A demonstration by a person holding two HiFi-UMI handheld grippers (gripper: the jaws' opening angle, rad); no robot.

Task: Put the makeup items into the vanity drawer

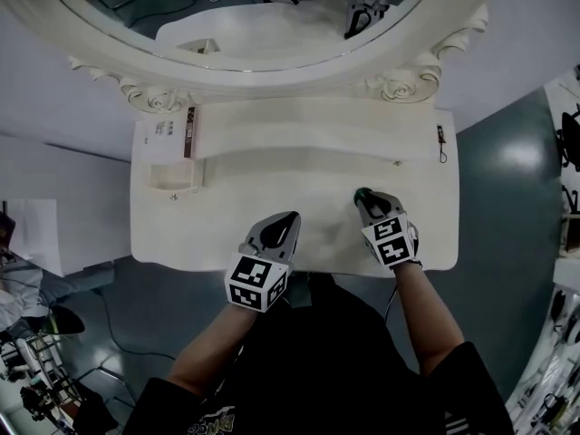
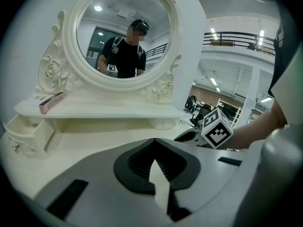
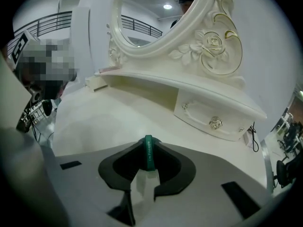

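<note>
My right gripper [image 1: 364,199] hovers over the right part of the white vanity top [image 1: 317,188], shut on a slim green makeup tube [image 3: 148,153] that stands upright between its jaws. The tube's tip shows green in the head view [image 1: 360,192]. My left gripper [image 1: 290,217] is over the front middle of the top, shut with nothing in it [image 2: 154,148]. The small left drawer [image 1: 172,176] is pulled open [image 2: 22,134]. A pink-brown makeup box [image 1: 189,131] lies on the upper shelf at the left [image 2: 51,102].
An oval mirror [image 1: 263,16] in an ornate frame rises behind the shelf. The right drawer [image 3: 210,118] with a metal knob is closed. A small black cord [image 1: 441,143] lies at the shelf's right end. The floor around is grey-green.
</note>
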